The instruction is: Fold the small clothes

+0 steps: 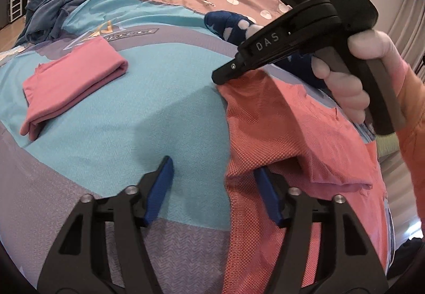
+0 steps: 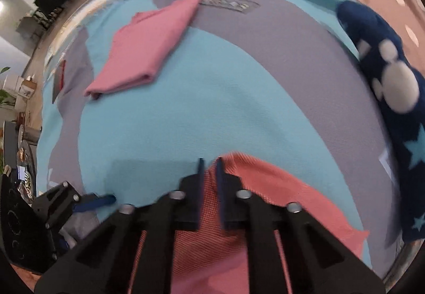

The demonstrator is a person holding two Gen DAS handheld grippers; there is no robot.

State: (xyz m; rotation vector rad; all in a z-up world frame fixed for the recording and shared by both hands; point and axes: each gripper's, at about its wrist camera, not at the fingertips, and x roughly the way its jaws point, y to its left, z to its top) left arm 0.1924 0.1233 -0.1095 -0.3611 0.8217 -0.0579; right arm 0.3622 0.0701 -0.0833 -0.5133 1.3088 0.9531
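Indoors, small clothes lie on a turquoise-and-grey bedspread.
Right tongs pinch the coral garment; left tongs stand spread.

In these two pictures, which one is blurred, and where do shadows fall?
Left wrist view: sharp, with fisheye bending at the edges; a soft shadow lies on the turquoise cover. Right wrist view: motion blur, strongest on the navy garment; a faint shadow lies ahead of the right gripper.
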